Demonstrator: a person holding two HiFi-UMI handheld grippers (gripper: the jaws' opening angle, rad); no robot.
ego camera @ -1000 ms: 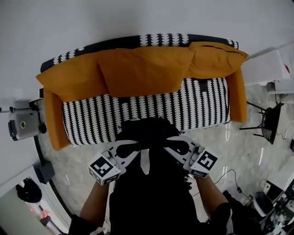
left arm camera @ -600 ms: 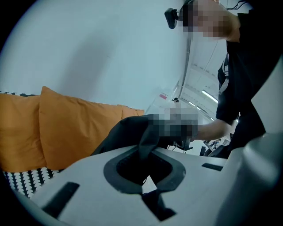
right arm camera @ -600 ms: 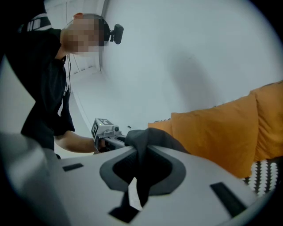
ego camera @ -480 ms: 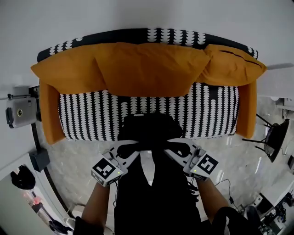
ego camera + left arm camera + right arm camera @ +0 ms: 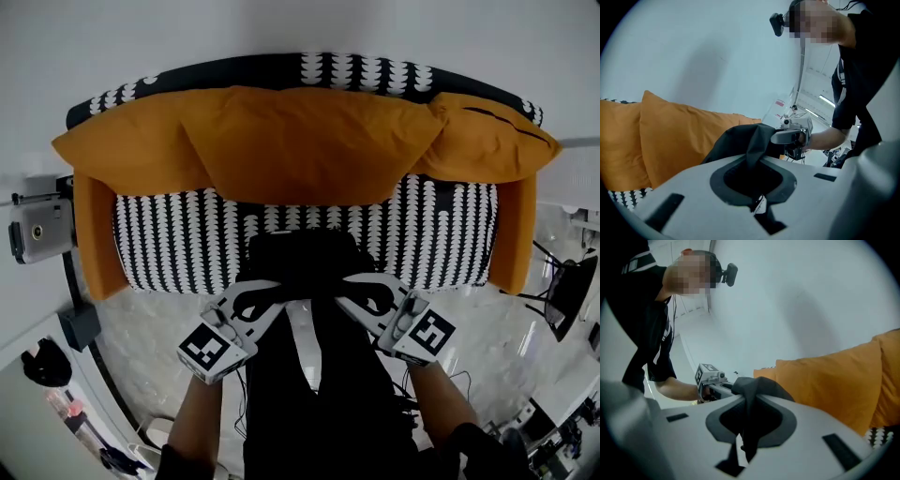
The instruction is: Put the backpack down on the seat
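Note:
A black backpack (image 5: pixel 302 262) hangs in front of me, its top over the sofa's front edge. My left gripper (image 5: pixel 277 292) is shut on the backpack's black fabric (image 5: pixel 757 140) at its left side. At the other side my right gripper (image 5: pixel 345 289) is shut on the black fabric (image 5: pixel 751 394) too. The striped seat (image 5: pixel 187 239) of the sofa lies just beyond and below the backpack. In each gripper view the other gripper shows across the bag: right one (image 5: pixel 793 136), left one (image 5: pixel 712 380).
Orange cushions (image 5: pixel 309 141) line the sofa's back, with orange armrests (image 5: pixel 94 239) at both ends. A grey device (image 5: pixel 37 232) stands left of the sofa. A black chair (image 5: pixel 567 291) and cables (image 5: pixel 469 361) are on the marble floor at right.
The view has come closer to the sofa and centred on it. Both grippers keep their hold on the backpack, which sits a little nearer the seat's front edge.

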